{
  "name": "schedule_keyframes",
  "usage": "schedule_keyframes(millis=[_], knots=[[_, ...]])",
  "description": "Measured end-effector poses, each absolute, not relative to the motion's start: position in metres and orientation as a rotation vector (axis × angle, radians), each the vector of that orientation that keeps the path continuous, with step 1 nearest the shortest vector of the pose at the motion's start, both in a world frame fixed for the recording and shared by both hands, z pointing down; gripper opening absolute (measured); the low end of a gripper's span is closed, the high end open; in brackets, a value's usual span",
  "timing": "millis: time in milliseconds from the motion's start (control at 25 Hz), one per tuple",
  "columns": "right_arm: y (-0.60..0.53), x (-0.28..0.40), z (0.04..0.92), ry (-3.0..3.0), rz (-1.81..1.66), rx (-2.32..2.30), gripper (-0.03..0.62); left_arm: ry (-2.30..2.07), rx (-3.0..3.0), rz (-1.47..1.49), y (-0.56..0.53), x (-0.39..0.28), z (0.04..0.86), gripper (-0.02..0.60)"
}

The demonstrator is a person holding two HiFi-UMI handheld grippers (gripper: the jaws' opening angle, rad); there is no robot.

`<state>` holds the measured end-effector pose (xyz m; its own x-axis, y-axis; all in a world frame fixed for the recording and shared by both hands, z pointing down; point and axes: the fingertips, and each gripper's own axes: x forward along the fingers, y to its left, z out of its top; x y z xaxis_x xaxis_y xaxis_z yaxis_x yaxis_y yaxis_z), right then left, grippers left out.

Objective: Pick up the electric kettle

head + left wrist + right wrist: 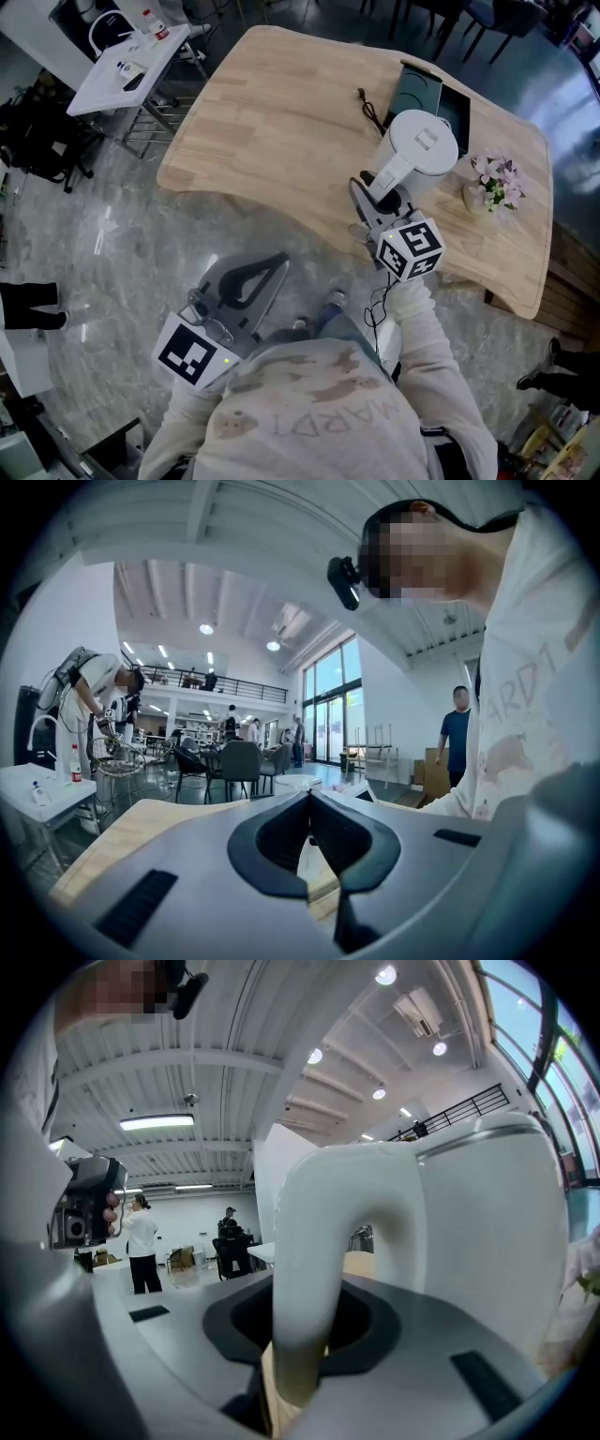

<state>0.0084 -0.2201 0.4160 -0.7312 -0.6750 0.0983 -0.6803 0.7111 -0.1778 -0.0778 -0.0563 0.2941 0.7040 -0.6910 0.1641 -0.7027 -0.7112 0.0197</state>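
Gripping kettle handle in right tool, left tool closed, empty. Lift straight up off tabletop, keep level, squeeze firm, mind cord.

Counting now: one electric kettle, white. One wooden table. Two grippers in play, the left gripper and the right gripper. One bunch of flowers, one black cable, and one white side table.
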Motion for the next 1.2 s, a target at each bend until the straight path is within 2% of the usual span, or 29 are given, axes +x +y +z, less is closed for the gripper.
schedule_keyframes(millis=[480, 1200], knots=[[-0.157, 0.004, 0.367, -2.865, 0.138, 1.094, 0.095, -1.042, 2.904, 0.168, -0.032, -0.072, 0.284, 0.012], [0.002, 0.0, 0.309, -2.829, 0.018, 1.174, 0.097, -0.715, 3.044, 0.097, 0.038, -0.057, 0.275, 0.012]])
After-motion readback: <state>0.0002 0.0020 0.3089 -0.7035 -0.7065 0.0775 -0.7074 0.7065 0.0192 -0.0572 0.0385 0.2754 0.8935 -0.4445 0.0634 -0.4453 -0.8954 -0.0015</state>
